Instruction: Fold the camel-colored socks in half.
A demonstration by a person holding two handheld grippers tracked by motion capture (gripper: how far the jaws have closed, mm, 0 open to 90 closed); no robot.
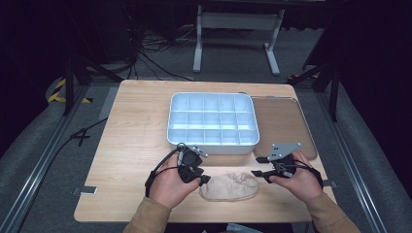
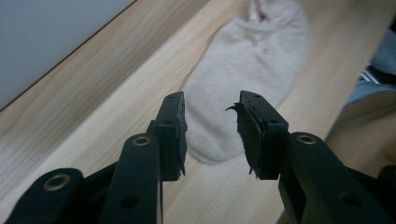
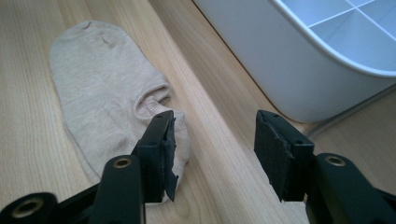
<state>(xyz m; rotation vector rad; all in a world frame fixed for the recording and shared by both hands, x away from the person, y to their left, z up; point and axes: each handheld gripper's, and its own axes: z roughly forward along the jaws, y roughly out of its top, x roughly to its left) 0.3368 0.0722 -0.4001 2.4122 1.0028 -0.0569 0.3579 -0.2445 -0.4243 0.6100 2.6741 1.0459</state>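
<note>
1. Left gripper (image 2: 210, 133): jaws apart, nothing between the pads; the toe end of the beige low-cut sock (image 2: 243, 70) lies just ahead of them, flat on the wooden table (image 2: 102, 98).
2. Right gripper (image 3: 212, 151): released too, jaws wide; the sock's opening sits by one jaw, the white compartment tray (image 3: 299, 60) just beyond the other.
3. Handling, as I judge it: light, limp, grippy knit; it will sag and fold, so pinch the toe edge and the cuff hem.
</note>
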